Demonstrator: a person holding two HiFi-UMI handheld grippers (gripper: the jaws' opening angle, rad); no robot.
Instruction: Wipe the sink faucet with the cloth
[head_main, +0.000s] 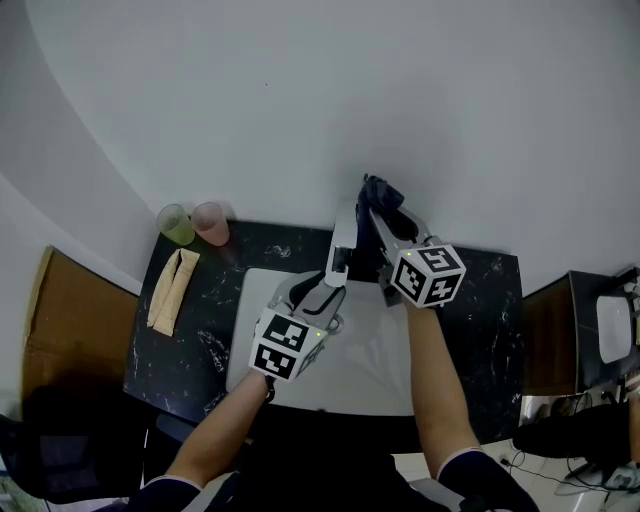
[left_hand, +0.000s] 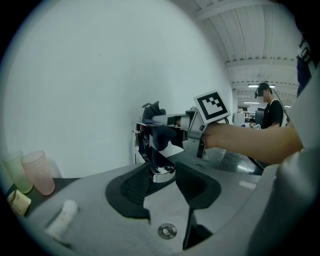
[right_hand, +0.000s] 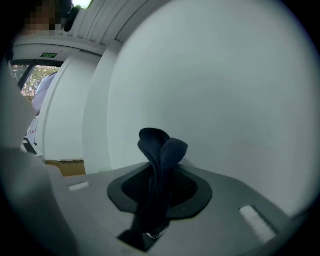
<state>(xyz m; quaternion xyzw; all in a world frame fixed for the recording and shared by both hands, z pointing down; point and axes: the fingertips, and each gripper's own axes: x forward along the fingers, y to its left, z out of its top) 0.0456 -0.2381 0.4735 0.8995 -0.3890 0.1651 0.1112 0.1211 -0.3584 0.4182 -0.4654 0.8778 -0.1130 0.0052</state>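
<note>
A chrome faucet (head_main: 343, 245) stands at the back of the white sink (head_main: 375, 375). My left gripper (head_main: 334, 291) reaches in from the front, and its dark pads sit on either side of the spout's end (left_hand: 160, 172), closed on it. My right gripper (head_main: 376, 214) comes from the right, shut on a dark blue cloth (head_main: 381, 192). In the left gripper view the cloth (left_hand: 158, 131) hangs against the top of the faucet (left_hand: 145, 147), with the right gripper (left_hand: 168, 121) behind it. In the right gripper view the cloth (right_hand: 161, 160) stands bunched up out of the right gripper (right_hand: 157, 200), hiding the faucet.
A green cup (head_main: 176, 224) and a pink cup (head_main: 211, 222) stand at the black counter's (head_main: 190, 350) back left corner, with a folded beige cloth (head_main: 172, 290) in front of them. A white wall rises right behind the faucet. A person (left_hand: 272, 112) stands far off.
</note>
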